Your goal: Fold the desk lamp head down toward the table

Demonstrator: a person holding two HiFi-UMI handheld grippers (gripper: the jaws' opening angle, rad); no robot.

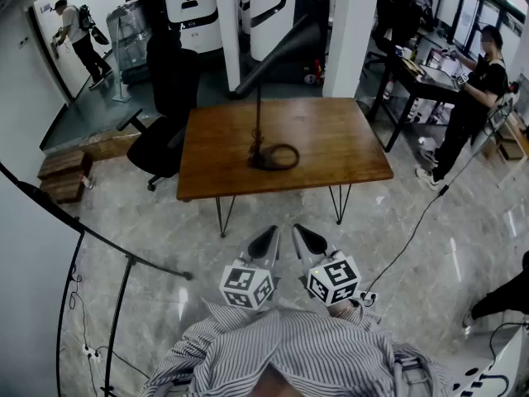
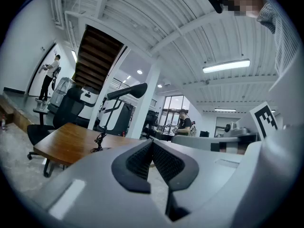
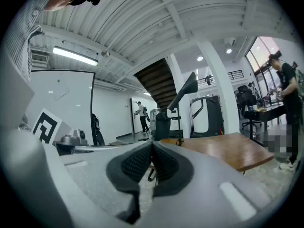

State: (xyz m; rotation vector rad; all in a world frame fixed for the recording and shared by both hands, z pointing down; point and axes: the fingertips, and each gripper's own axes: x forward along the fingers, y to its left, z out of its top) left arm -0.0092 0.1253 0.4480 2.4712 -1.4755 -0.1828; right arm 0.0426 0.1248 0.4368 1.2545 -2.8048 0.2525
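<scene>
Two grippers, left (image 1: pixel 269 240) and right (image 1: pixel 304 238), have their jaws pressed together and empty, and are held short of the wooden table (image 1: pixel 347 151). The desk lamp (image 1: pixel 263 159) stands mid-table. Its raised head (image 1: pixel 281 52) merges with the dark machinery behind. The floor (image 1: pixel 413 246) is grey marbled, and an office chair (image 1: pixel 161 135) sits at the table's left.

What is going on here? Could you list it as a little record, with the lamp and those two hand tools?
table: wooden table, on thin metal legs
lamp: desk lamp standing on it, lamp head raised, not yet folded down
cable: coiled cable by the lamp's base
left gripper: shut, empty, short of the table
right gripper: shut, empty, short of the table
</scene>
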